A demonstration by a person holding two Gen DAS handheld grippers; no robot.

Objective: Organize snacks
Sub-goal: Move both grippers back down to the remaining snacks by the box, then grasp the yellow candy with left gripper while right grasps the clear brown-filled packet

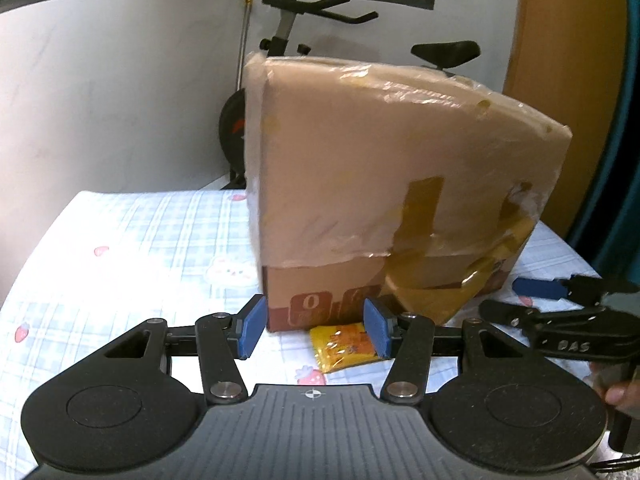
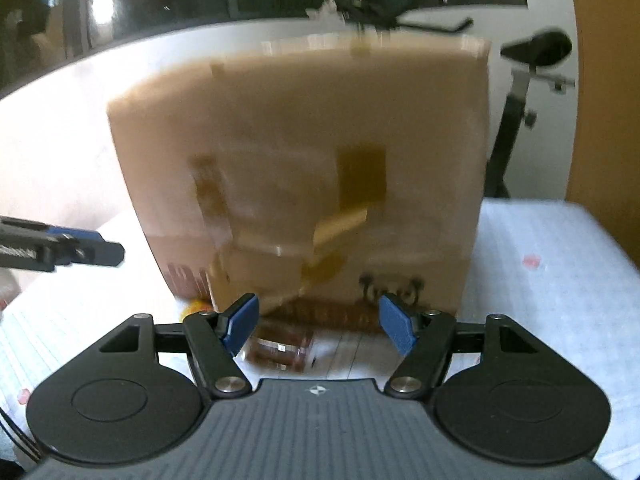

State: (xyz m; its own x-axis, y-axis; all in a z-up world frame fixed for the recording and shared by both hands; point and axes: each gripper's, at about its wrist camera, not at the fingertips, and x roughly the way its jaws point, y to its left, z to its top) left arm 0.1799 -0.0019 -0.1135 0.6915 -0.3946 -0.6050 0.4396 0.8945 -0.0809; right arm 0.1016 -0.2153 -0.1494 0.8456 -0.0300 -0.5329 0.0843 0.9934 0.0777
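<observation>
A tall taped cardboard box (image 1: 384, 184) stands on the checked cloth, also in the right wrist view (image 2: 304, 168), blurred. A yellow snack packet (image 1: 344, 348) lies on the cloth in front of the box, by the right finger of my open, empty left gripper (image 1: 316, 328). My right gripper (image 2: 320, 324) is open and empty; a brown snack packet (image 2: 280, 350) lies on the cloth just below its left finger, close to the box's base. The right gripper also shows at the right edge of the left wrist view (image 1: 568, 312).
The table (image 1: 120, 248) has a blue-checked cloth with strawberry prints. An exercise bike (image 1: 288, 32) stands behind the box against a white wall. A wooden panel (image 1: 560, 60) is at the right. The left gripper's finger (image 2: 80, 250) reaches in at the left.
</observation>
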